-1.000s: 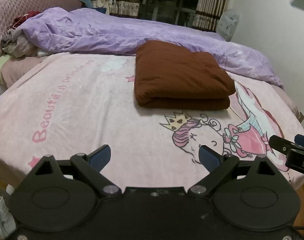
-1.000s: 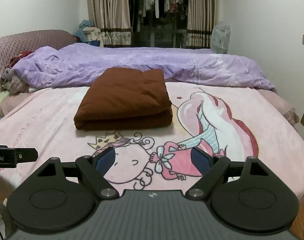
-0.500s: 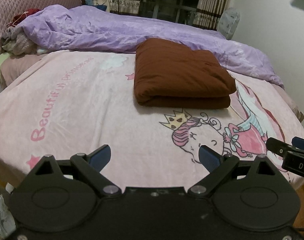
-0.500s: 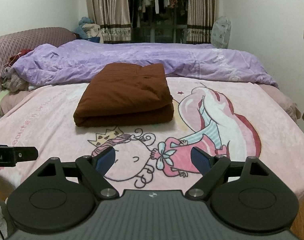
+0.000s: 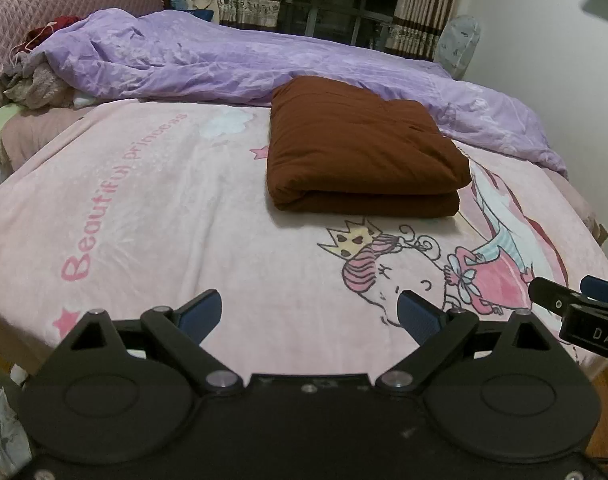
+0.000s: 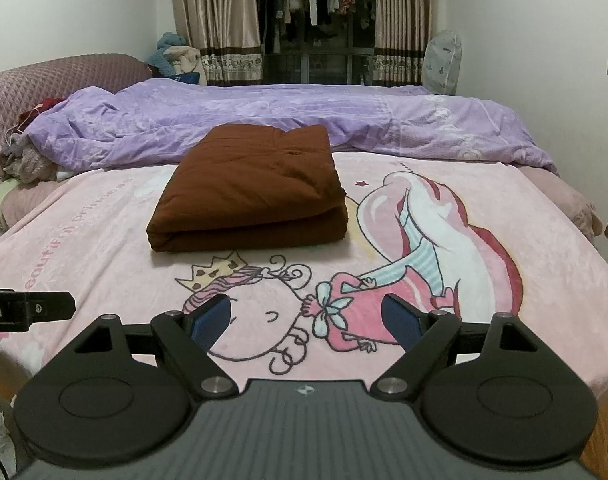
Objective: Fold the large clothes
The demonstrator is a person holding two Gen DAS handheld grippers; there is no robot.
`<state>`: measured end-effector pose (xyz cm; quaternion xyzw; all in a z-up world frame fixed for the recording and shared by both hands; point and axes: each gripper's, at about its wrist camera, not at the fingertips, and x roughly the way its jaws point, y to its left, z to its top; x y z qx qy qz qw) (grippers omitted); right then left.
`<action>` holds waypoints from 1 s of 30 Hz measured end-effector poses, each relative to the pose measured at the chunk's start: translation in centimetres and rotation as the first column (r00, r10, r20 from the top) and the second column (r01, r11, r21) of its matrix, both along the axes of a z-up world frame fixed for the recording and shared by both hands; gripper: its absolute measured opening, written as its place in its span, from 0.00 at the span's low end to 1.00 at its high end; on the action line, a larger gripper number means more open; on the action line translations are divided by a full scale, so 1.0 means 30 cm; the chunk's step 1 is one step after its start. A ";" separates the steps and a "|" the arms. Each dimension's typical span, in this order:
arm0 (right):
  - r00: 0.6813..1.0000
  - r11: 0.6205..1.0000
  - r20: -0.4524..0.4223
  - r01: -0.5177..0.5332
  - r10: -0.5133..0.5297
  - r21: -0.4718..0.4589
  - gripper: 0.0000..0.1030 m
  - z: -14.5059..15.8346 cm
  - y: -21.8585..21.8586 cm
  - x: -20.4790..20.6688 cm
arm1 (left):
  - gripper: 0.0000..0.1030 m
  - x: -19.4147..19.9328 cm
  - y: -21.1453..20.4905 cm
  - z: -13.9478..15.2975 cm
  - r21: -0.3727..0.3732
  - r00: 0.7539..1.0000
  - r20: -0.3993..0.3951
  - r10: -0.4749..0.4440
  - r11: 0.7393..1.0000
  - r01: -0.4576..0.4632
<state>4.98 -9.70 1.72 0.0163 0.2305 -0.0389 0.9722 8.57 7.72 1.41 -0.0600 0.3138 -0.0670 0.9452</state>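
A brown garment [image 5: 359, 152] lies folded into a thick rectangular bundle on the pink princess blanket [image 5: 152, 200], its folded edge toward me. It also shows in the right wrist view [image 6: 252, 192]. My left gripper [image 5: 309, 316] is open and empty, held over the blanket's near edge, well short of the bundle. My right gripper [image 6: 305, 320] is open and empty too, over the blanket's [image 6: 503, 240] near edge, apart from the bundle. The right gripper's finger shows at the right edge of the left wrist view [image 5: 575, 308].
A crumpled purple duvet [image 6: 264, 120] lies across the bed behind the bundle. A pile of clothes [image 5: 36, 84] sits at the far left by the quilted headboard [image 6: 44, 80]. Curtains [image 6: 216, 20] and a wall stand beyond the bed.
Both grippers have drifted slightly; the views tilt a little and the bundle sits marginally lower in frame. The garment itself has not moved. Both stay open.
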 end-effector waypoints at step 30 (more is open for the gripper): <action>1.000 1.000 -0.001 0.000 0.000 0.003 0.97 0.000 -0.006 -0.001 | 0.94 -0.010 0.004 0.006 0.004 1.000 0.005 -0.010 1.000 0.010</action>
